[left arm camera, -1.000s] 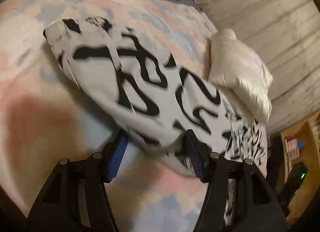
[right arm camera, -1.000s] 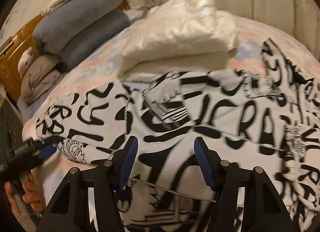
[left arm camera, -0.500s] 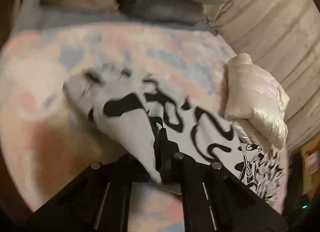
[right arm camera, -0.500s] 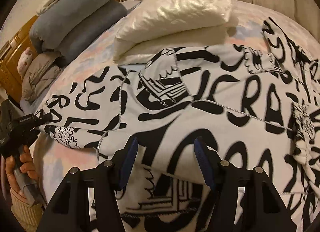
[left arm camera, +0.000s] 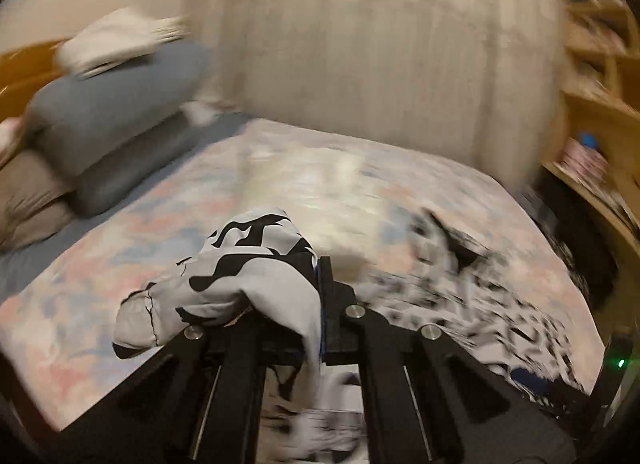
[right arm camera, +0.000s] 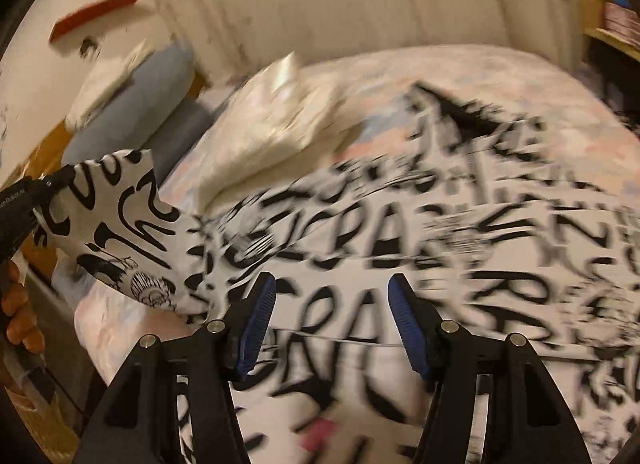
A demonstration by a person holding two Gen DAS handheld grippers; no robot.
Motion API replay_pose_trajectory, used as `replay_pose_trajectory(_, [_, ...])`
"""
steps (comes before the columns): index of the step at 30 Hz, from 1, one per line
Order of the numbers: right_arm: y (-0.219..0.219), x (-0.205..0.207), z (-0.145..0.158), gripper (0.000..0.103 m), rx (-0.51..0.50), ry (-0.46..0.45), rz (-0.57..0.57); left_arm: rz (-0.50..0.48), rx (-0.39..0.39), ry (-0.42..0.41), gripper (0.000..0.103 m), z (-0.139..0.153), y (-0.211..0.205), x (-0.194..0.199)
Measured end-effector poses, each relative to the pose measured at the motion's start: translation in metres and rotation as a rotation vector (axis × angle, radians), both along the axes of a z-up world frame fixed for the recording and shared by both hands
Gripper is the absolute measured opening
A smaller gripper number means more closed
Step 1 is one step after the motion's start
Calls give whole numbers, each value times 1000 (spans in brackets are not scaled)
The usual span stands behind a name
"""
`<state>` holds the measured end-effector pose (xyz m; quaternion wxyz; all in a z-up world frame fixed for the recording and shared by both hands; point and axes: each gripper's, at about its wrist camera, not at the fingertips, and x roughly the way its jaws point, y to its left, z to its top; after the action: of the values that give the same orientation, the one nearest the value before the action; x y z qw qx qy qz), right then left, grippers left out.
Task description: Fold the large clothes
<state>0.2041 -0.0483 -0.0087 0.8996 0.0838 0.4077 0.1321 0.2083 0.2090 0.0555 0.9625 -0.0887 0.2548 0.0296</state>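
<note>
The left tongs [left arm camera: 316, 304] are clamped on a sleeve end [left arm camera: 224, 284] of the white garment with black lettering [right arm camera: 400, 248], the cloth lifted clear of the bed [left arm camera: 120, 264] and draped over the black frame. The right tongs [right arm camera: 332, 328] are held apart above the garment's middle, with nothing gripped between the blue pads [right arm camera: 260, 316]. The garment is spread across the bed toward its near edge, beside a folded cream bundle [right arm camera: 280, 112]. Grey pillows [left arm camera: 112, 124] are stacked at the bed's head.
</note>
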Motion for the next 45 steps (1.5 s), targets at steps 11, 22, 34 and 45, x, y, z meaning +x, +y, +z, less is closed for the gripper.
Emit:
replay_pose_trajectory(11, [-196,-51,-18,60,-9,61,-251,-271,55,279,6,-125,-208,50])
replay_pose_trajectory(22, [-200,-56,-37,78,14,75,-192,-419,-30,372,60,-164,-216,20])
replay_pose_trajectory(34, [-158,-66,-1,78,-64,-19,-121,-290,-72,293,60,-110,-152,-21])
replay_pose_trajectory(45, [-124,-65,-10,78,-97,3,-45,-152,-88,309,60,-125,-94,-32])
